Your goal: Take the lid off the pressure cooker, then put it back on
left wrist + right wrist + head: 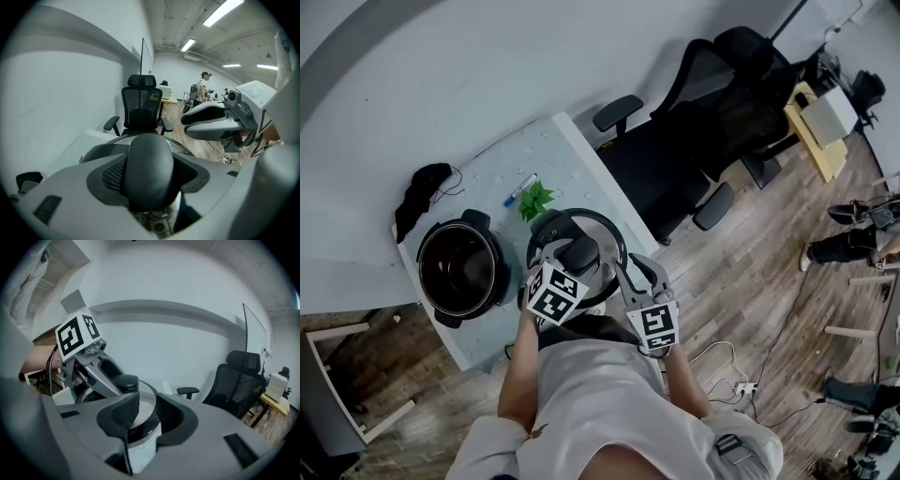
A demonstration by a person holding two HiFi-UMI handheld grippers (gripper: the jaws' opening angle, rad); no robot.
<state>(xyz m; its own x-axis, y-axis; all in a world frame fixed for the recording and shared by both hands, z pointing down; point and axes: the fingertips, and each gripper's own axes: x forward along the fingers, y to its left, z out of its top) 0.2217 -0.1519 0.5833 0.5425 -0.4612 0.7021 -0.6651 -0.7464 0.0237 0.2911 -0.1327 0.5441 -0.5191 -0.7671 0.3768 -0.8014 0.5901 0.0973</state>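
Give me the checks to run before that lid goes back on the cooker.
1. Left gripper shut on the lid handle: ok.
2. Right gripper shut on the rim of the lid: ok.
3. Pot open, nothing lying on its rim: ok.
4. Lid centred over the pot: not ok; it is beside it, to the right in the head view.
5. Lid lifted clear of the table: cannot tell.
6. Green sprig and pen out of the path: ok, farther back.
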